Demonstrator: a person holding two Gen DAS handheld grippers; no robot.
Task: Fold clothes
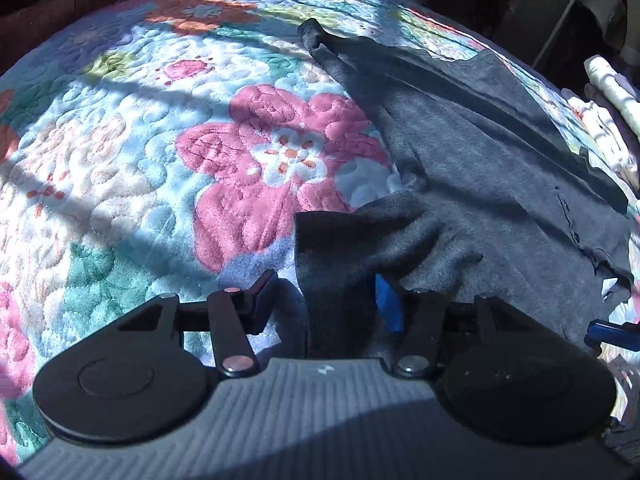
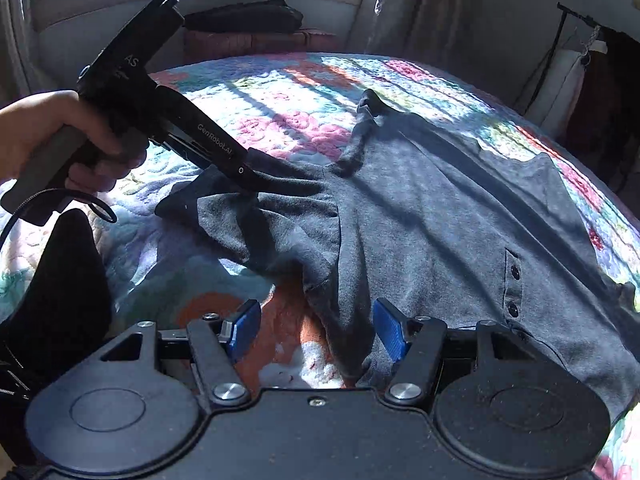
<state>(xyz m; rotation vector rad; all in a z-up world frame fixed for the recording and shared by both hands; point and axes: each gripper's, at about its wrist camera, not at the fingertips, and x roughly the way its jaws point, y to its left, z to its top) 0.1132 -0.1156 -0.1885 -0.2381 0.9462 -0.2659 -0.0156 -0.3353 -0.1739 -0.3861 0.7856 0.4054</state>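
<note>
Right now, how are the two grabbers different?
The left gripper has a fold of the grey button-front shirt bunched between its fingers; the right gripper stands open, shirt edge between its blue pads, not pinched. Left sits near the sleeve, right near the neckline. Both are black, over the flowered quilt.

Soft matt grey knit shirt (image 2: 432,216) on a plush, stitched floral quilt (image 1: 160,140); matt black plastic tool (image 2: 316,330).

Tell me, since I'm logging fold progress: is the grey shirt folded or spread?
Mostly spread: the grey button-placket shirt lies open across the floral quilt, only its near sleeve bunched.
</note>
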